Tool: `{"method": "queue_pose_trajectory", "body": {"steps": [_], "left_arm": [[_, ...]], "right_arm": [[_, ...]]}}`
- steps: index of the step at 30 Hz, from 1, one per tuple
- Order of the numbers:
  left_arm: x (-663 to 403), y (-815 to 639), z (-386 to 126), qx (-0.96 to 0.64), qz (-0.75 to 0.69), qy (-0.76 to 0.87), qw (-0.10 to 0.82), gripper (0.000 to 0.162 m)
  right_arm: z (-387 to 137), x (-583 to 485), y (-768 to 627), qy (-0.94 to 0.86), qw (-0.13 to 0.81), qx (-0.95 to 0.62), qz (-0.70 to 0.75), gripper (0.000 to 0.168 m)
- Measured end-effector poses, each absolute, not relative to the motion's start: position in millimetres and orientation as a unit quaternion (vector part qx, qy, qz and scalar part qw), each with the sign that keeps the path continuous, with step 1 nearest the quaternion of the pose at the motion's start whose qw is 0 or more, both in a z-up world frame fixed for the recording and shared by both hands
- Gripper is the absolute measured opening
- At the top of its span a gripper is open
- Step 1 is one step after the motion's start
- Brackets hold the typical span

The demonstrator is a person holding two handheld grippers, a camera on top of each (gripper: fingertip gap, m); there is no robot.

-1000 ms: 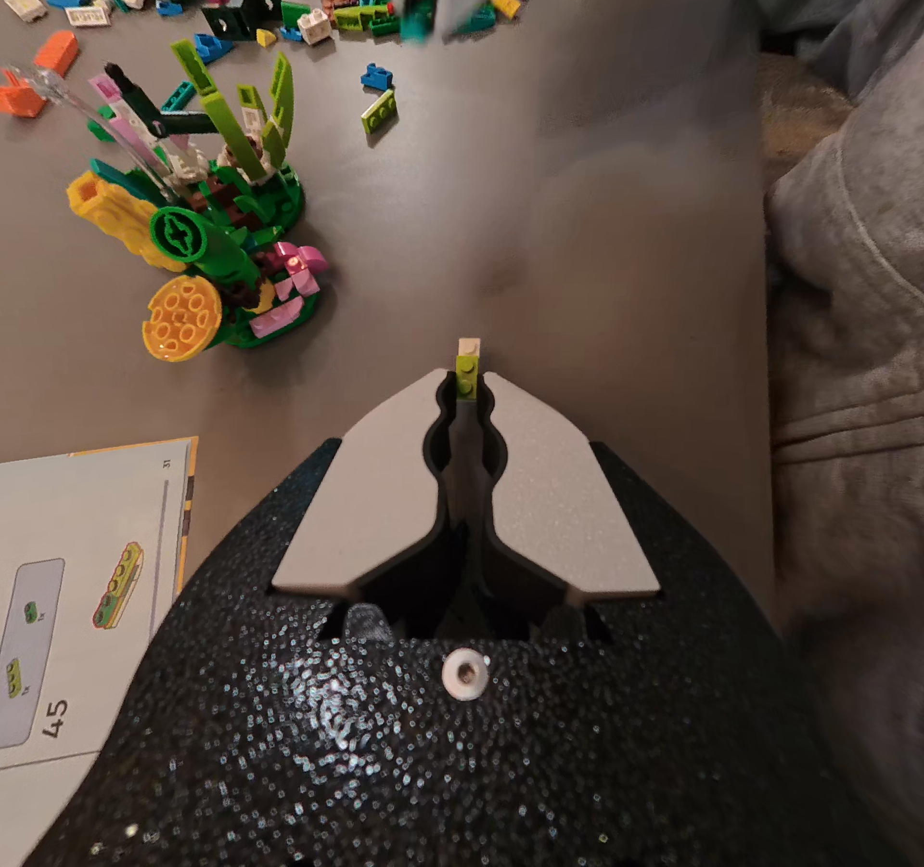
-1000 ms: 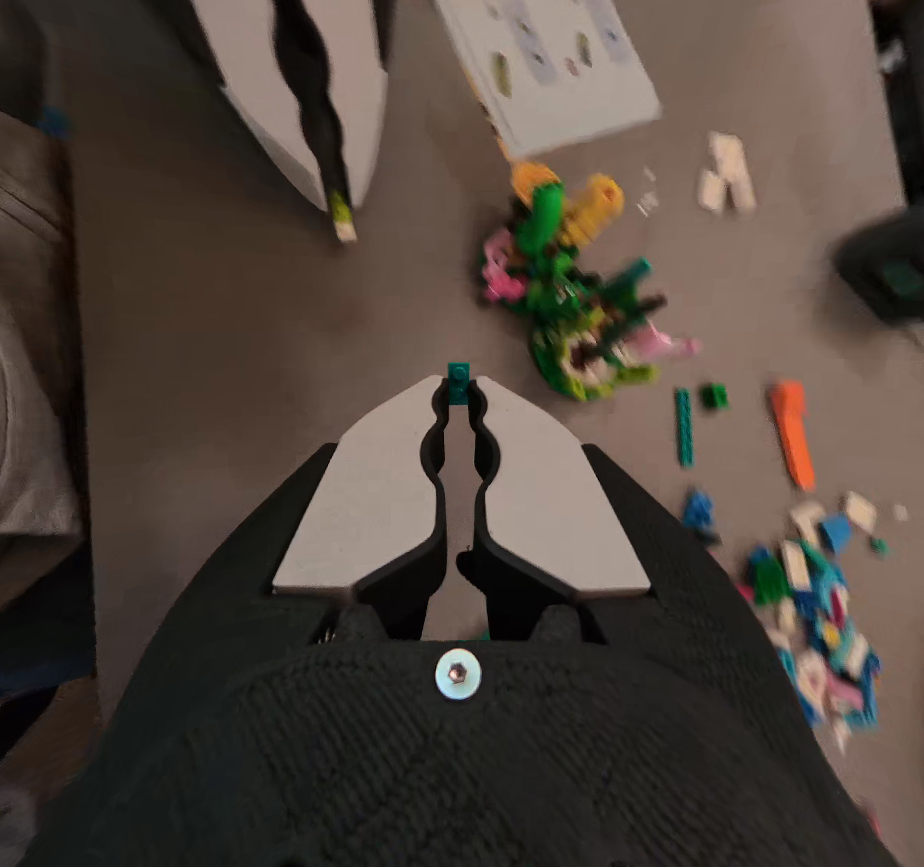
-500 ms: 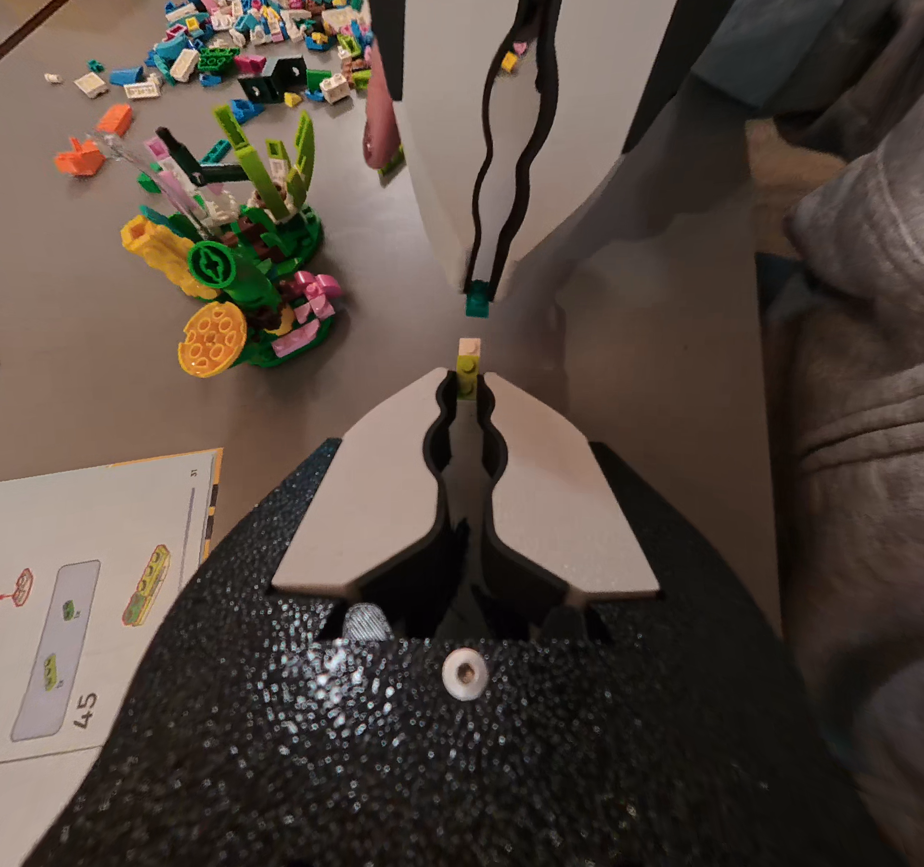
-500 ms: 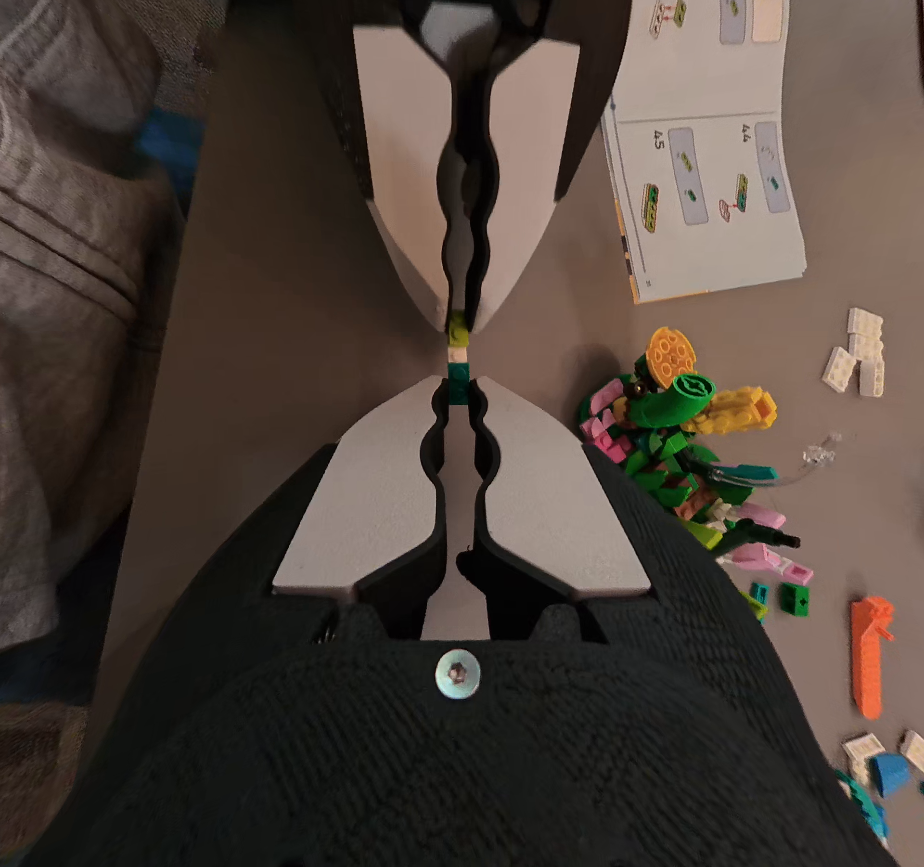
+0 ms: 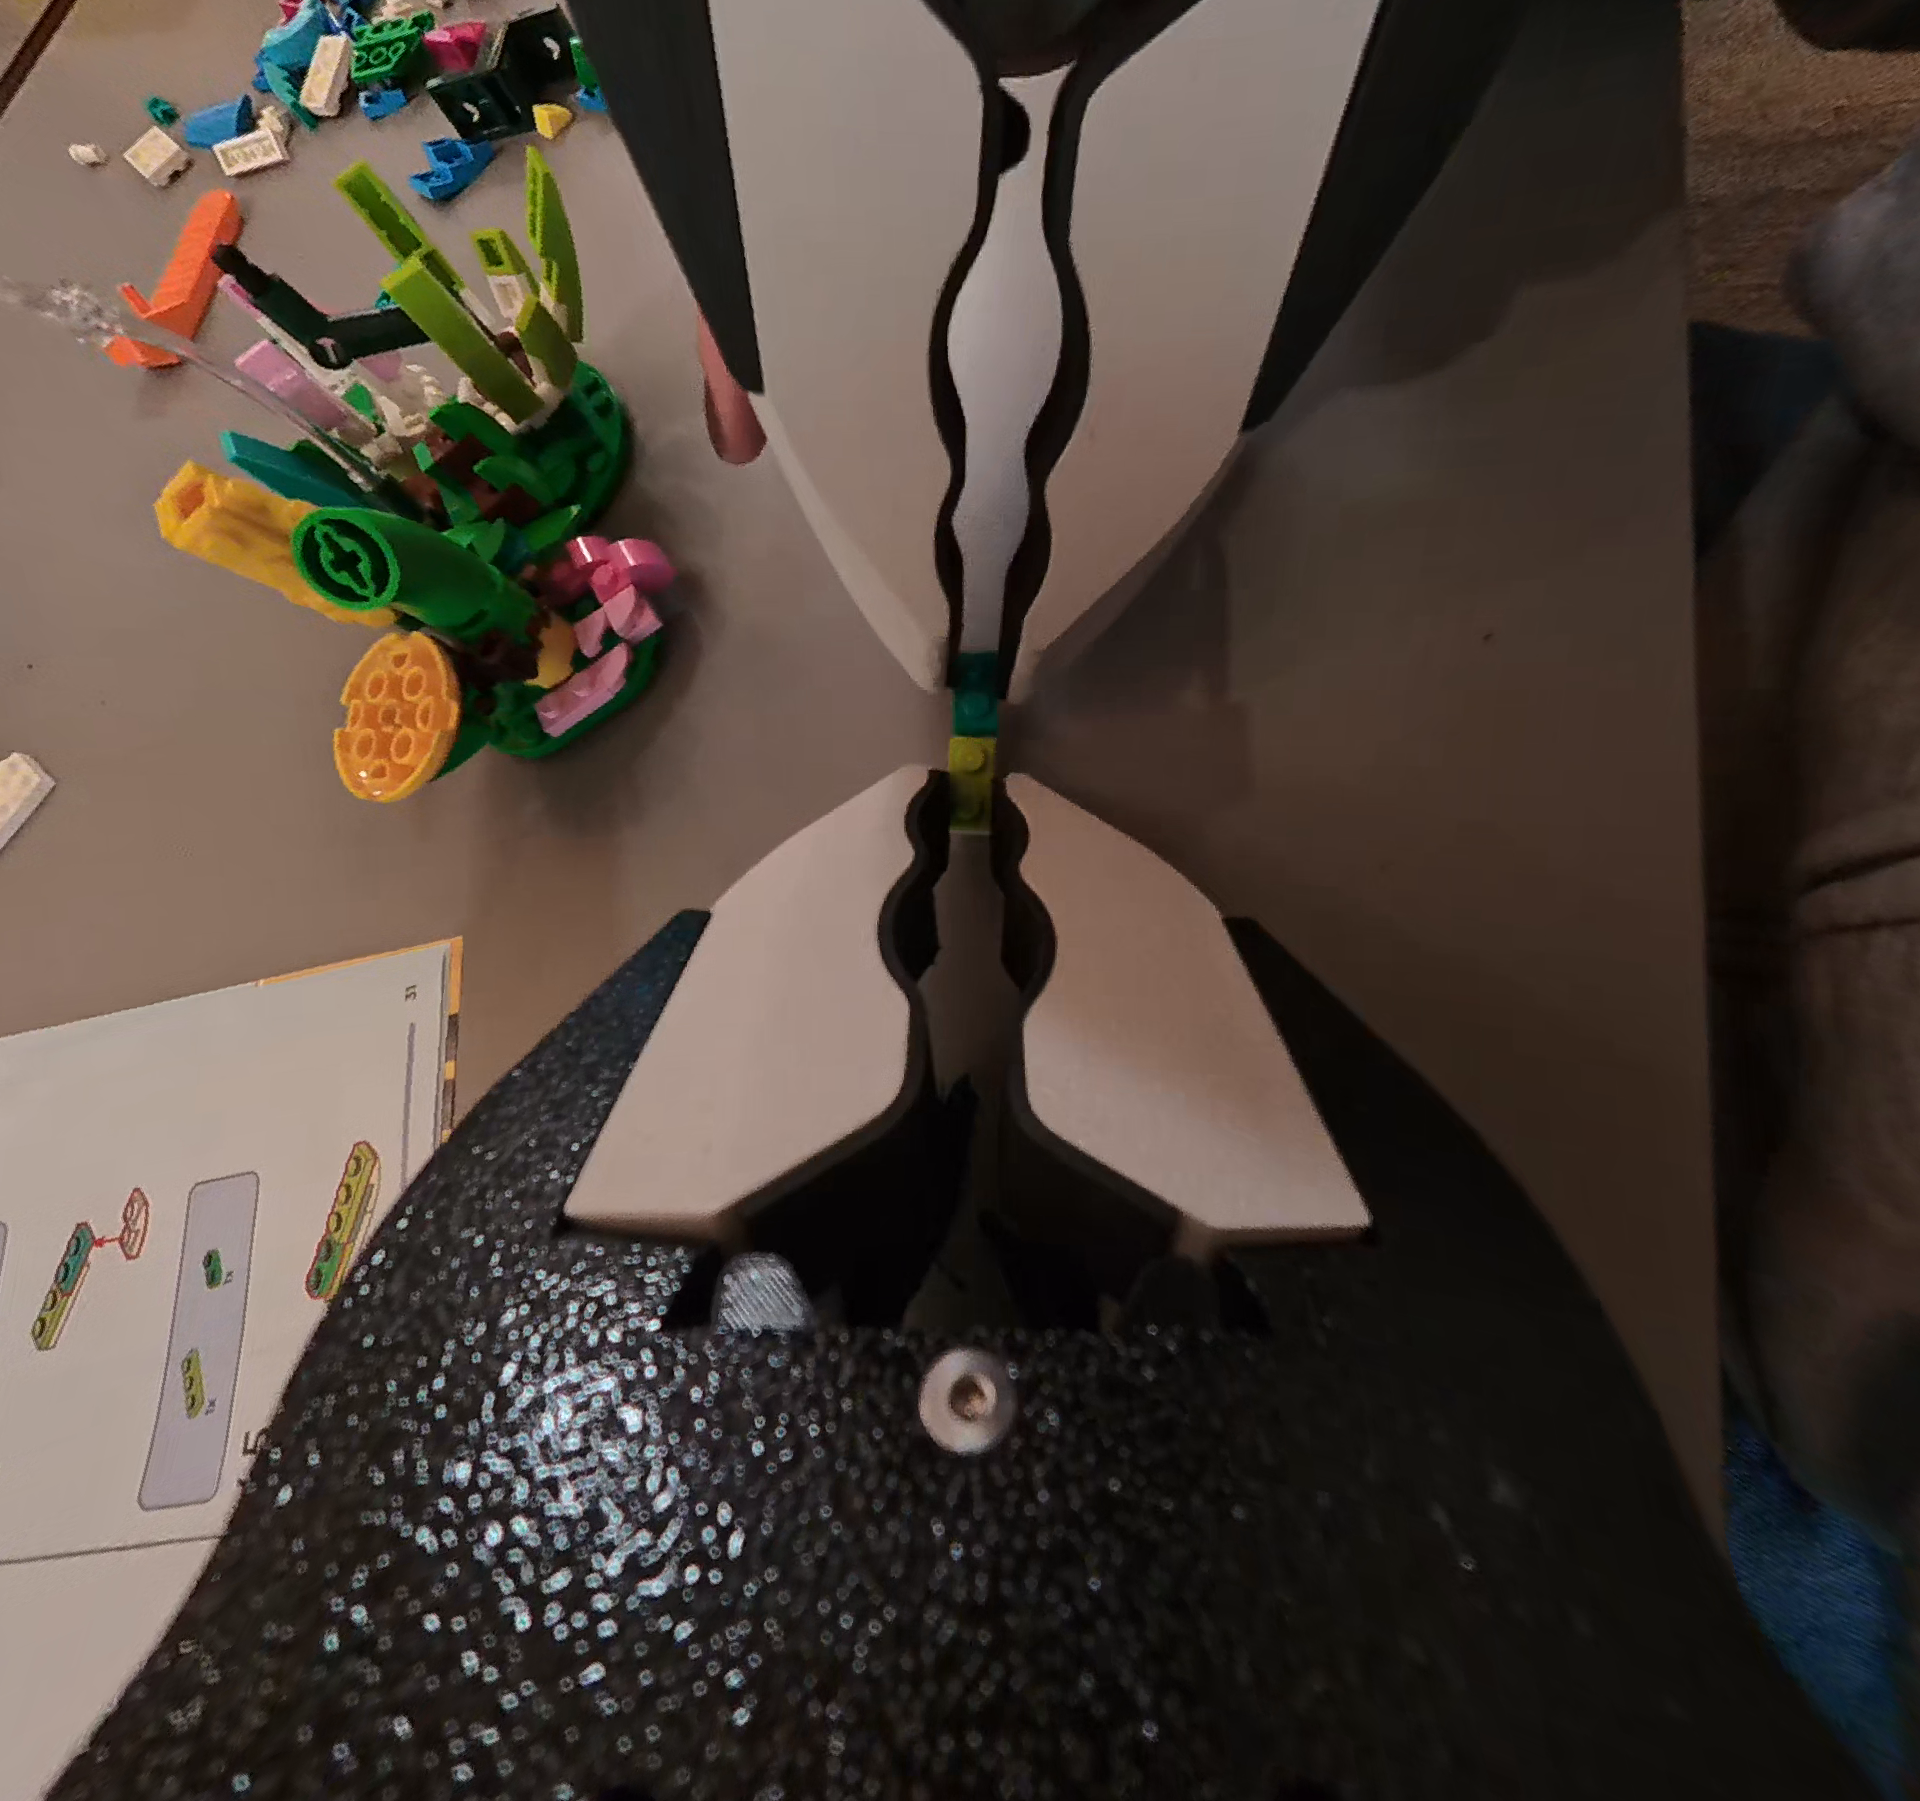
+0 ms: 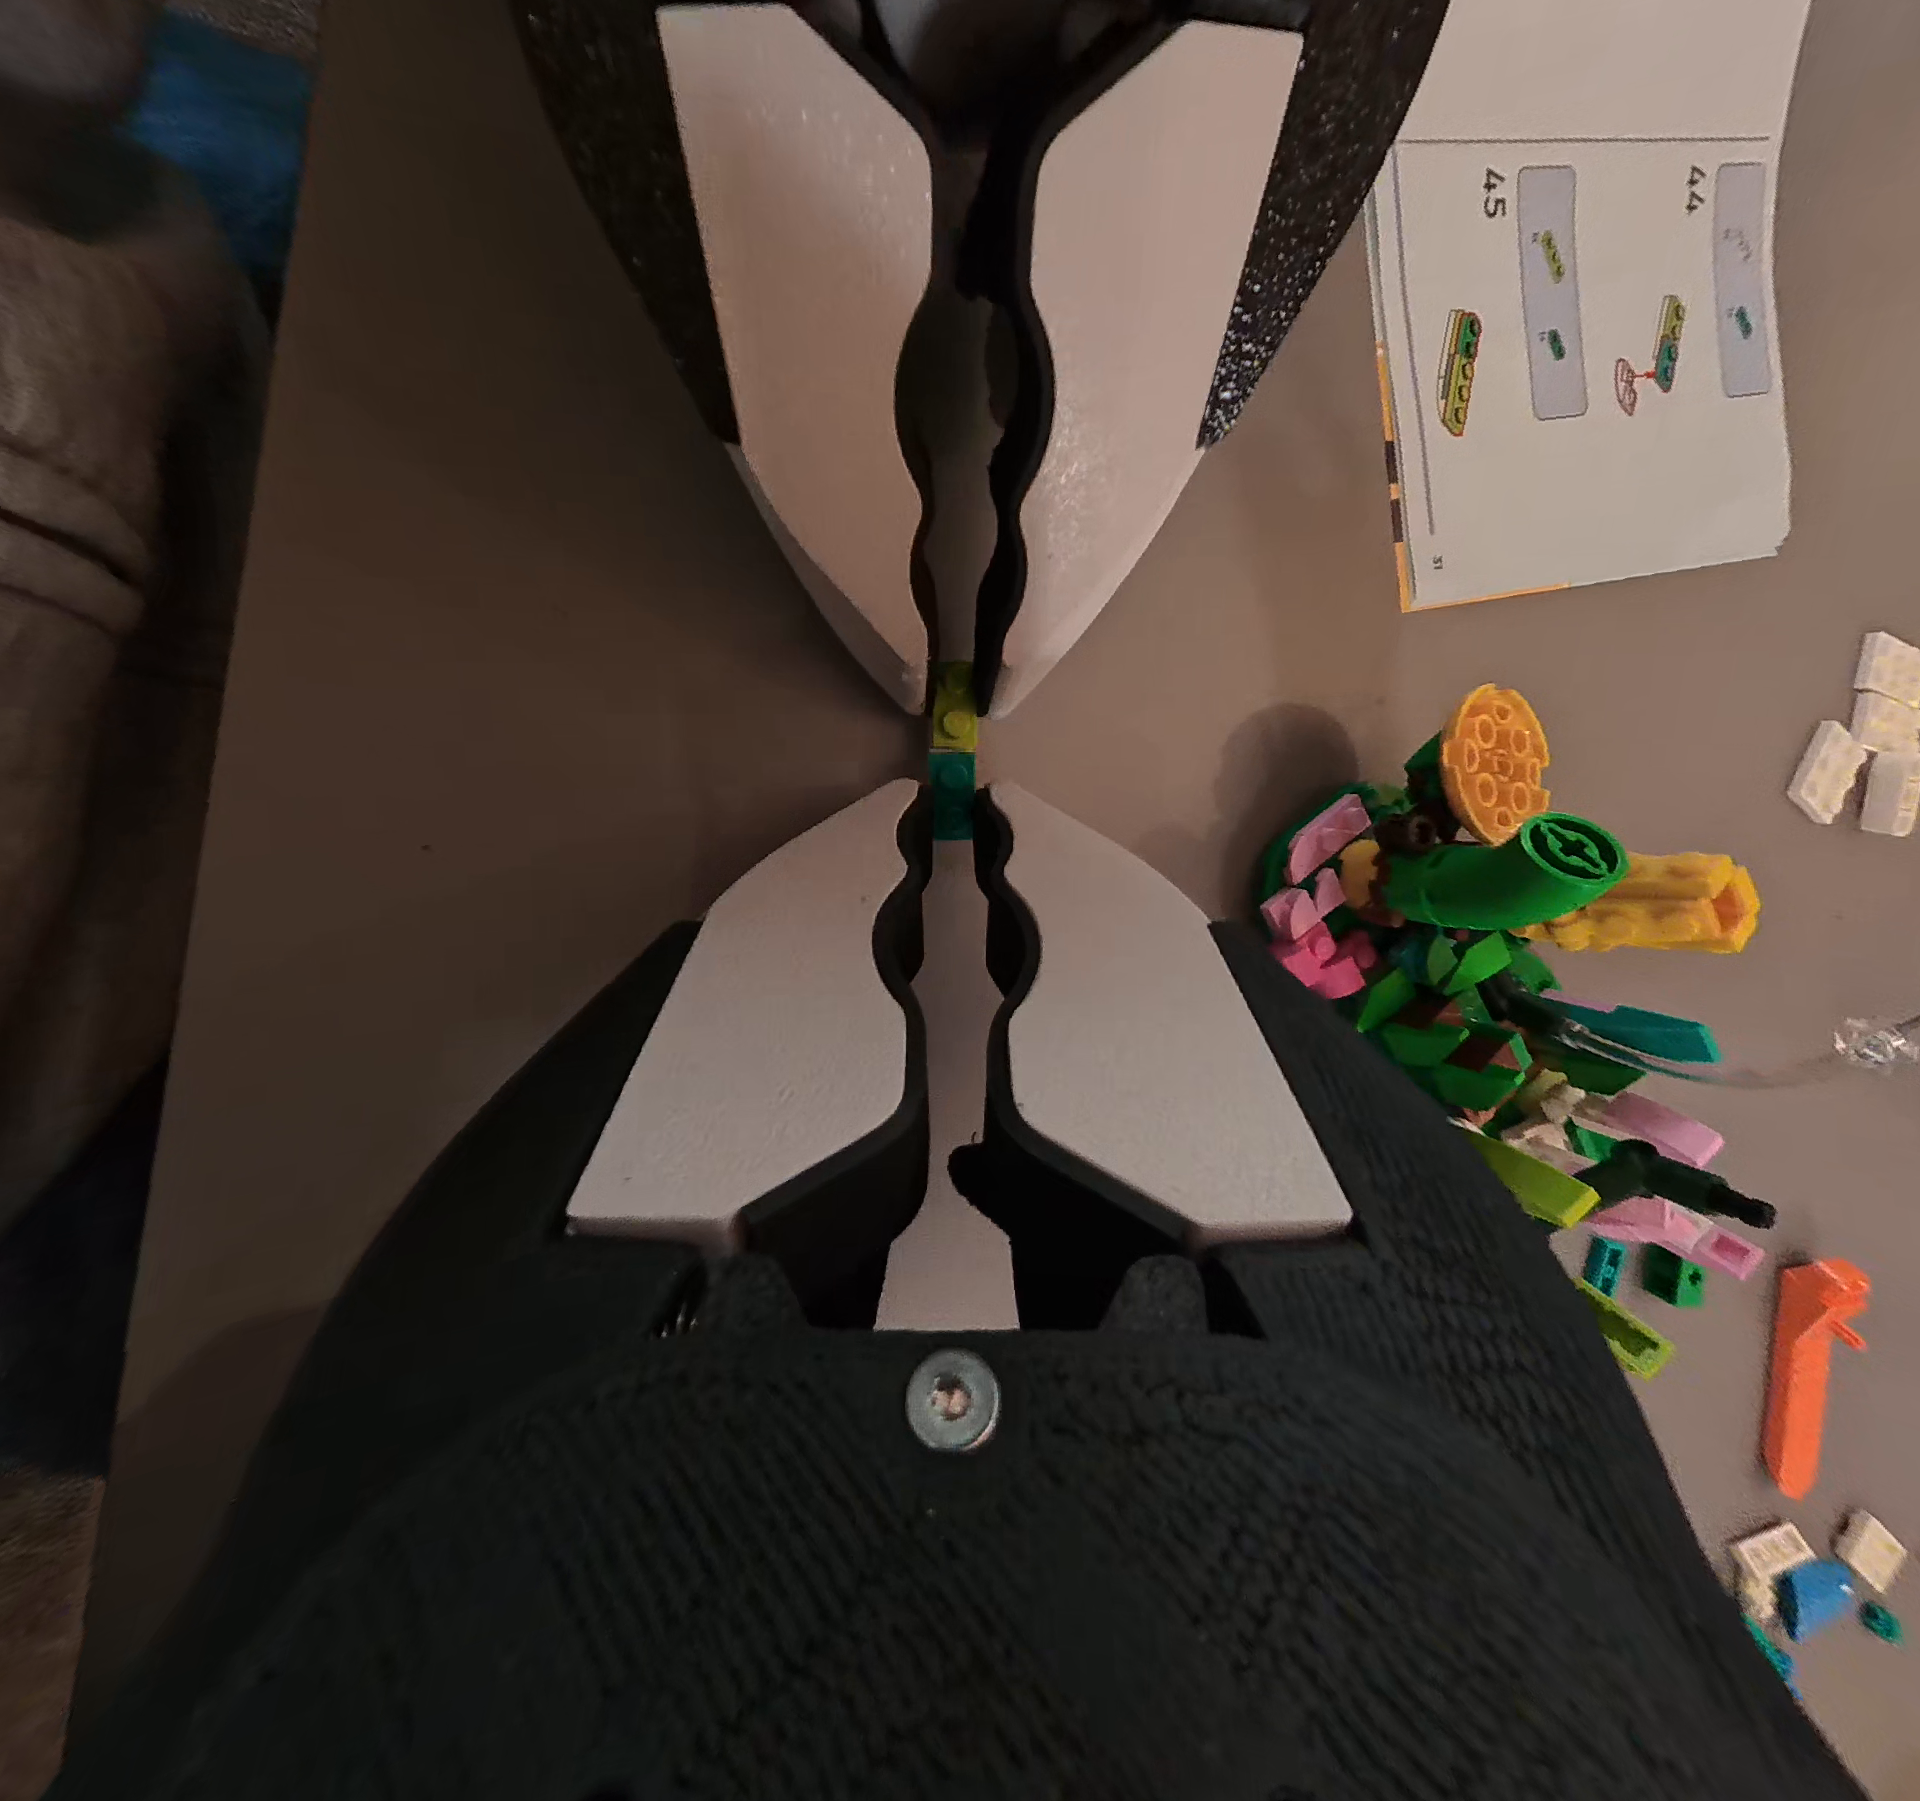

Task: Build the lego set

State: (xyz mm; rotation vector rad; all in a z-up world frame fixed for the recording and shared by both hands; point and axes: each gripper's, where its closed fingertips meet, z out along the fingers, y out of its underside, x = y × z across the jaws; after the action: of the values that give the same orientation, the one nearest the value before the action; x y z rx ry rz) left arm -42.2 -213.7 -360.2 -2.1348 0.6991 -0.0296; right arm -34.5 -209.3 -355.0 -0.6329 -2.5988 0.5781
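Note:
My left gripper point(image 5: 970, 795) is shut on a lime green plate piece point(image 5: 970, 775). My right gripper point(image 6: 953, 801) is shut on a small teal piece point(image 6: 952, 795). The two grippers face each other tip to tip above the grey table. The teal piece point(image 5: 975, 697) sits against the end of the lime piece point(image 6: 954, 712), covering its pale tip. The right gripper point(image 5: 975, 676) fills the top of the left wrist view, and the left gripper point(image 6: 956, 686) fills the top of the right wrist view. The half-built flower model point(image 5: 436, 515) stands on the table to the left.
An open instruction booklet point(image 5: 197, 1221) lies at the near left, also shown in the right wrist view point(image 6: 1600, 297). A heap of loose bricks point(image 5: 395, 16) lies at the far left, with an orange brick separator point(image 5: 182, 265). Grey fabric point(image 5: 1818, 920) borders the table's right edge. Only a small space, under 4 cm, lies between the two pairs of fingers.
The right gripper came in from the far side and closed the gap. Its teal piece now meets the lime piece, whose pale tip no longer shows. Both grippers stayed shut.

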Motion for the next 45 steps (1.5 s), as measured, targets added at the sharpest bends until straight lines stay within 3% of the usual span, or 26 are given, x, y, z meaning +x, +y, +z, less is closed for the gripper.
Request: {"method": "queue_pose_trajectory", "body": {"steps": [1, 31, 45], "left_arm": [[-42.3, -213.7, -360.3, -0.857, -0.012, 0.28, 0.432, 0.008], [-41.4, -215.0, -360.4, -0.863, -0.029, 0.274, 0.424, 0.007], [-41.2, -214.9, -361.0, -0.865, -0.037, 0.271, 0.421, 0.008]], "right_arm": [[-355.8, -34.7, -208.7, -0.931, 0.199, -0.229, 0.205, 0.006], [-358.2, -29.7, -202.9, -0.918, 0.163, -0.284, 0.223, 0.01], [-359.9, -31.1, -206.0, -0.915, 0.154, -0.286, 0.237, 0.004]]}}
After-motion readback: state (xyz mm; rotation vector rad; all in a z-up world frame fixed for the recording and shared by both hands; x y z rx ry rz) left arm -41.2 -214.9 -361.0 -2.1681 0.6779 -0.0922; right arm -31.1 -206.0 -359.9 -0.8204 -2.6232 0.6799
